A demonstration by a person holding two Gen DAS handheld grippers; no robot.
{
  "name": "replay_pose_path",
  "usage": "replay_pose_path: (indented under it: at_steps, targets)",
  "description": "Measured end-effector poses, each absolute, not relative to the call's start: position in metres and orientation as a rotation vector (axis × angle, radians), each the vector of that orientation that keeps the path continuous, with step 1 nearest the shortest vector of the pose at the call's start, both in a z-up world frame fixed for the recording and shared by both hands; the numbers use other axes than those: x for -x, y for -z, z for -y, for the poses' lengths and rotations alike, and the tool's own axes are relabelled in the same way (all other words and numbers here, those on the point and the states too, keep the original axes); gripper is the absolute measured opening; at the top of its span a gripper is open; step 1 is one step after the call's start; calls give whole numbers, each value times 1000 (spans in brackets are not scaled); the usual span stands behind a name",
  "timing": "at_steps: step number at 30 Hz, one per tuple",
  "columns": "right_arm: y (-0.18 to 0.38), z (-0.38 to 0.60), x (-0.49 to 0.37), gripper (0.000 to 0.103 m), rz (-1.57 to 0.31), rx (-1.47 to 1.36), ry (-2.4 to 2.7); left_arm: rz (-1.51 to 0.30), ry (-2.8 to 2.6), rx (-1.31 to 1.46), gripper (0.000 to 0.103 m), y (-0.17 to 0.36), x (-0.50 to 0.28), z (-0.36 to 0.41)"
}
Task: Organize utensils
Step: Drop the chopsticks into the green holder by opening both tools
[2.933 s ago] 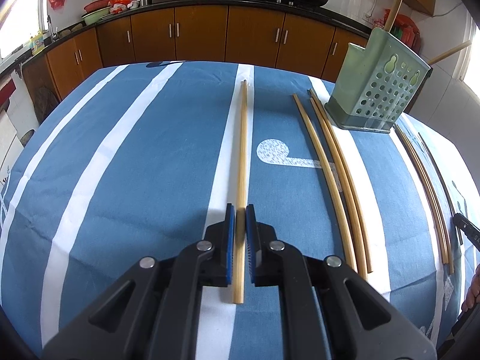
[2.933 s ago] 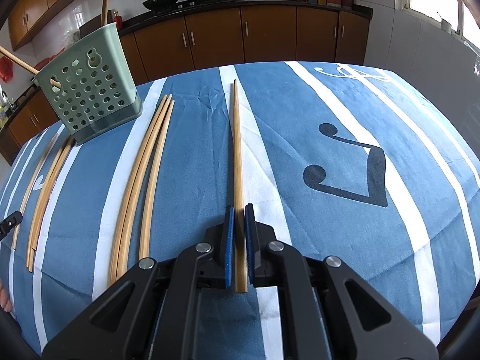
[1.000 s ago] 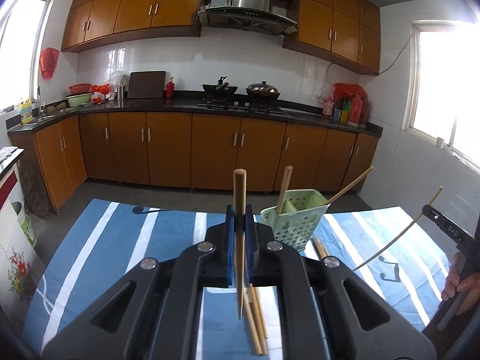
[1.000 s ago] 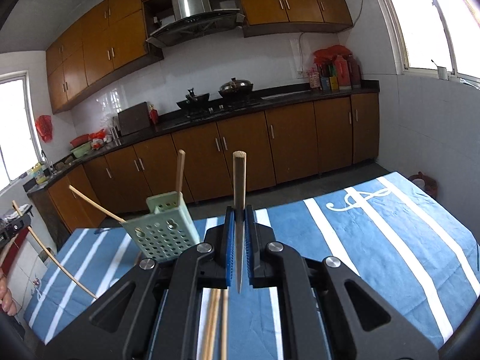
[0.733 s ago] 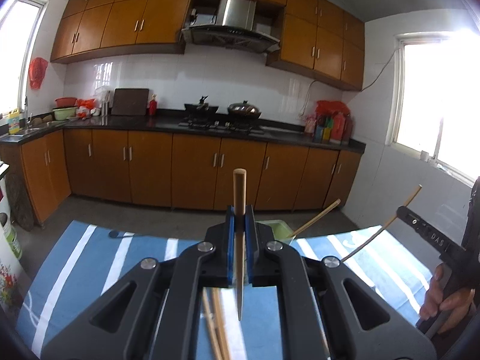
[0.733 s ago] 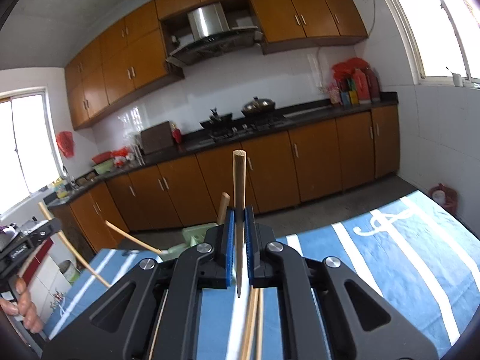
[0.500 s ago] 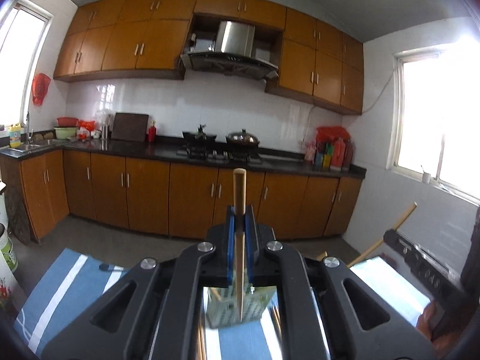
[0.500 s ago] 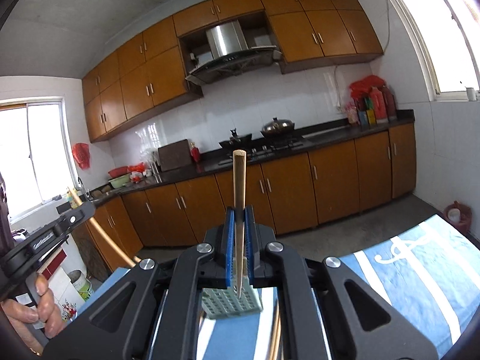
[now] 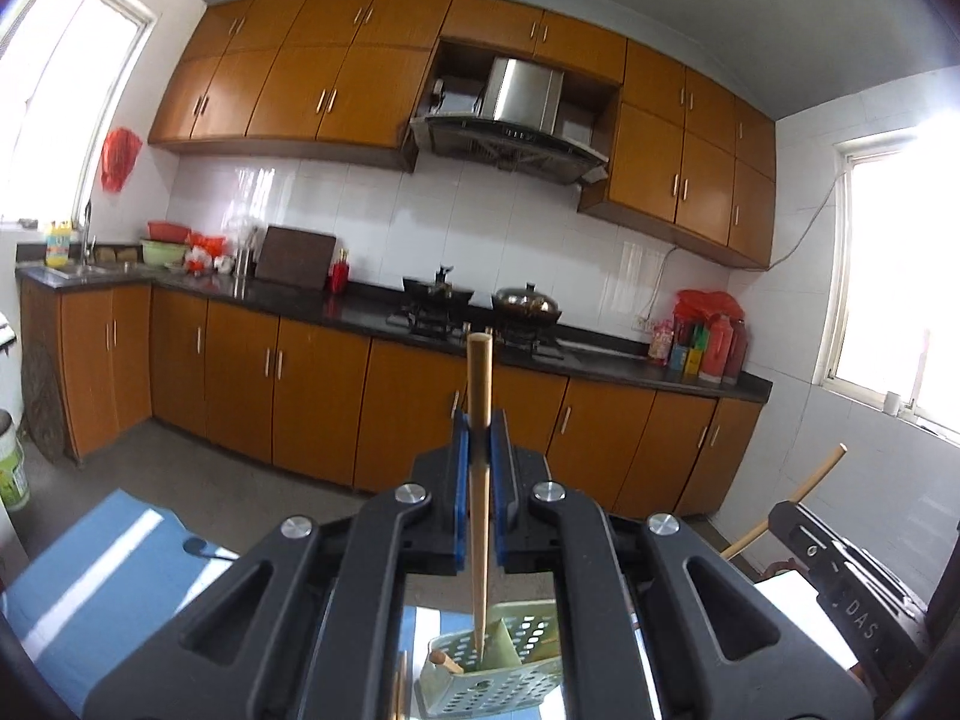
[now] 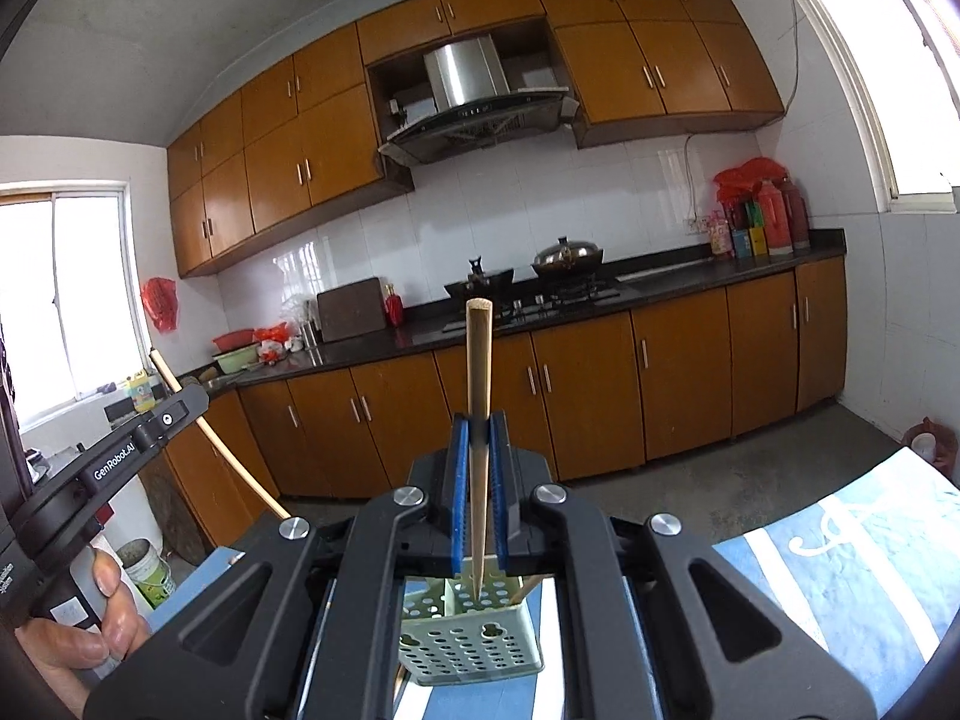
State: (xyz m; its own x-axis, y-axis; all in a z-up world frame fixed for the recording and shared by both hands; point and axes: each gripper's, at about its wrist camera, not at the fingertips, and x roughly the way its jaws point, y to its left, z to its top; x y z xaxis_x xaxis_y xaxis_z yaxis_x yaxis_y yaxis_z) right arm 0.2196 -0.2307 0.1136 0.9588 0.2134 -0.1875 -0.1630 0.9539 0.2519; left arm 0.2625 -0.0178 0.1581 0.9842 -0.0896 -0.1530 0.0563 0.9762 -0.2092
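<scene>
My left gripper is shut on a wooden chopstick, held upright with its lower tip just above the open top of the green perforated utensil holder. My right gripper is shut on another chopstick, also upright, its tip over the same holder. The holder stands on the blue striped tablecloth, and other chopstick ends stick out of it. Each gripper shows in the other's view, the right one and the left one.
Kitchen cabinets and a dark counter with a stove and pots run along the far wall. A bucket stands on the floor at left. More chopsticks lie on the cloth beside the holder.
Both grippers lifted their chopsticks off the table, tilted them upright and brought them over the green holder. The tips now sit closer to its open top.
</scene>
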Motion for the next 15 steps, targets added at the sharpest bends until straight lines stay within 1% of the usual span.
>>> replay_pose_path:
  at_steps: [5,7,8,9,10,11,12,14,15]
  targets:
    - [-100,225,-230,8,-276,-237,-192,-231,81,179,8,-138,-280,21]
    - [-98,226,-230,8,-289,-239,-193,-250,83,178,10,-134,-282,19]
    - [-98,226,-229,8,-295,-238,-196,-256,85,178,13,-133,-282,18]
    - [-99,227,-227,9,-295,-236,-190,-259,83,178,18,-133,-281,16]
    - [-100,229,-225,9,-293,-236,-184,-259,83,182,21,-134,-281,14]
    - [-101,231,-223,12,-291,-239,-182,-259,83,185,22,-134,-280,12]
    - [-102,234,-223,18,-290,-242,-179,-256,83,190,23,-136,-277,10]
    - [-105,239,-214,26,-277,-247,-167,-253,81,192,23,-139,-272,7]
    - [-107,240,-212,26,-274,-247,-165,-250,81,192,24,-141,-268,5]
